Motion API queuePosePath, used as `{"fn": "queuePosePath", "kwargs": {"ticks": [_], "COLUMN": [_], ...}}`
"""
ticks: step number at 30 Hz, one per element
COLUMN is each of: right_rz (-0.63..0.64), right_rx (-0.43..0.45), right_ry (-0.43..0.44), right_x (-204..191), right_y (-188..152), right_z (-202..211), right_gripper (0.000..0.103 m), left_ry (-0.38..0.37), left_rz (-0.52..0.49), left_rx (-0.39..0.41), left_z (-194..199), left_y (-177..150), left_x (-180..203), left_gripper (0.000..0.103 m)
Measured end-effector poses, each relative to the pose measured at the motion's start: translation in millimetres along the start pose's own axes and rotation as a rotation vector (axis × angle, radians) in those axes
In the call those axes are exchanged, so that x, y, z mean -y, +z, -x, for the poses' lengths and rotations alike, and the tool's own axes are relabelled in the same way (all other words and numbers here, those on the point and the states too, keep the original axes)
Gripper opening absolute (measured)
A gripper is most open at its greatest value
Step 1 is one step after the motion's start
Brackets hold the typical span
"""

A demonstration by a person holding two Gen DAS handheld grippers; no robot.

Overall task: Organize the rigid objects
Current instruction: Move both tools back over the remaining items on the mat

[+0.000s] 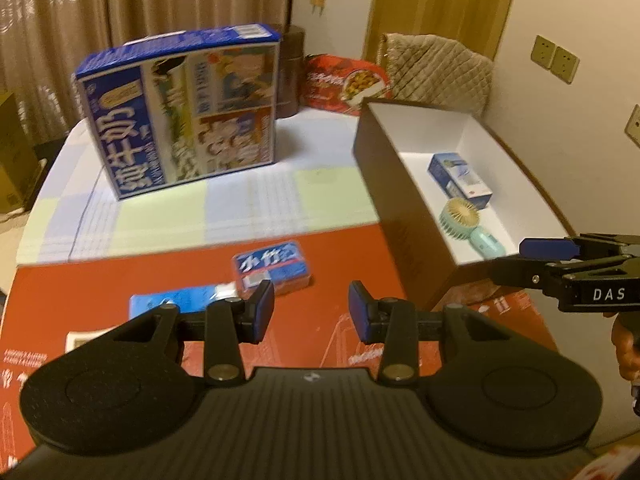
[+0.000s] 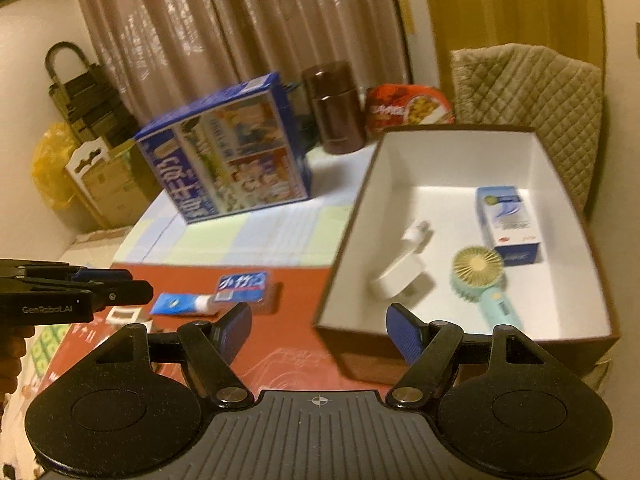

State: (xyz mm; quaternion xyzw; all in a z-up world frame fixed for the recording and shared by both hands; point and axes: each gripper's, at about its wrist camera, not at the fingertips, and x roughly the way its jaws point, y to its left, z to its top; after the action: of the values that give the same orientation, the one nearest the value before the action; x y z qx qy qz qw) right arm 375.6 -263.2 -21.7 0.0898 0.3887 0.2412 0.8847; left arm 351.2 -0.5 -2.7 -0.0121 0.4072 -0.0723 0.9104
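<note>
My left gripper [image 1: 312, 312] hangs open over the red sheet [image 1: 340, 256], with nothing between its blue pads. Just beyond it lie a small blue box [image 1: 274, 270] and a blue tube [image 1: 180, 302]. My right gripper [image 2: 320, 330] is open and empty, at the near-left corner of the white-lined brown box [image 2: 346, 240]. In that box lie a blue-and-white carton [image 2: 508, 224], a mint hand fan [image 2: 480, 280] and a white device [image 2: 400, 276]. Each gripper shows in the other's view: the right gripper [image 1: 524, 260] and the left gripper [image 2: 136, 284].
A large blue milk carton [image 1: 180, 116] stands on the checked cloth [image 1: 248, 200] at the back. Behind it are a brown flask [image 2: 336, 108] and a red food bowl [image 2: 408, 108]. A quilted chair back [image 2: 532, 100] rises beyond the box. A small white item [image 2: 124, 314] lies near the tube.
</note>
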Motion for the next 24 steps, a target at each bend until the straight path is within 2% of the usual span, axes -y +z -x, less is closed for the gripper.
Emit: {"fn": "queuePosePath", "kwargs": {"ticks": [11, 24], "right_rz": [0.053, 0.123], "right_rx": [-0.08, -0.183], "right_ry": [0.081, 0.13], "right_x": [-44, -83], "right_y": [-19, -37], "right_z": [-31, -80], "right_gripper": [0.071, 0.071], "left_ry": [0.098, 0.231], "left_rz": [0.1, 0.248], "left_rx": [-0.024, -0.072], "left_z": [20, 30], "left_y": [-40, -91], "left_x": [-46, -100], "left_gripper": [0.037, 0.037]}}
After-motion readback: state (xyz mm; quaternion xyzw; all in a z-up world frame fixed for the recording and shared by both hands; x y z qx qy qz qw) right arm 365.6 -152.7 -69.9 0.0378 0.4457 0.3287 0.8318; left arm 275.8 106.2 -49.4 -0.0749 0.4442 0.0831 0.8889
